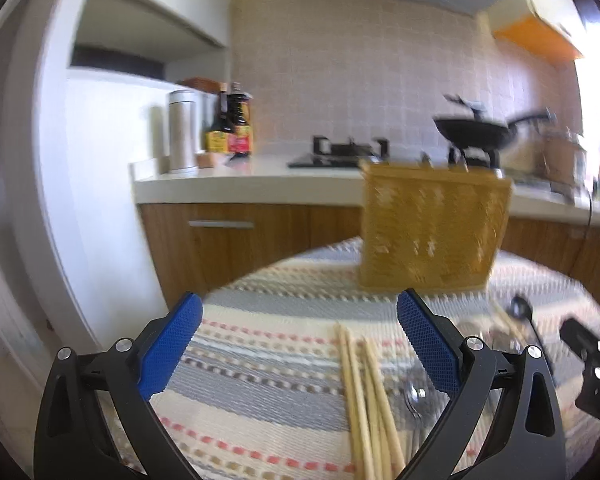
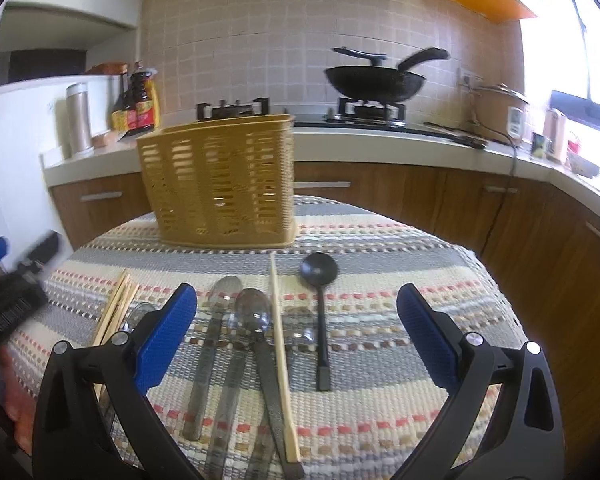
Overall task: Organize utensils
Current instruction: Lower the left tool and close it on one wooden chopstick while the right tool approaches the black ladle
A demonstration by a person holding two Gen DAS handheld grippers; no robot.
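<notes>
A yellow slotted utensil basket (image 2: pixel 220 184) stands upright at the far side of the round table; it also shows blurred in the left wrist view (image 1: pixel 432 228). Several metal spoons (image 2: pixel 252 312), a single chopstick (image 2: pixel 282 360) and a black plastic spoon (image 2: pixel 320 276) lie between my right gripper's (image 2: pixel 296 336) open fingers, below them. A bundle of chopsticks (image 2: pixel 118 304) lies to the left. My left gripper (image 1: pixel 300 344) is open and empty above that chopstick bundle (image 1: pixel 368 396), with a metal spoon (image 1: pixel 414 400) beside it.
The table wears a striped woven cloth (image 2: pixel 380 400). Behind it runs a kitchen counter (image 2: pixel 380 136) with a wok (image 2: pixel 376 80) on the stove, sauce bottles (image 2: pixel 140 100) and a steel canister (image 2: pixel 78 120). The left gripper's body (image 2: pixel 16 296) shows at the right view's left edge.
</notes>
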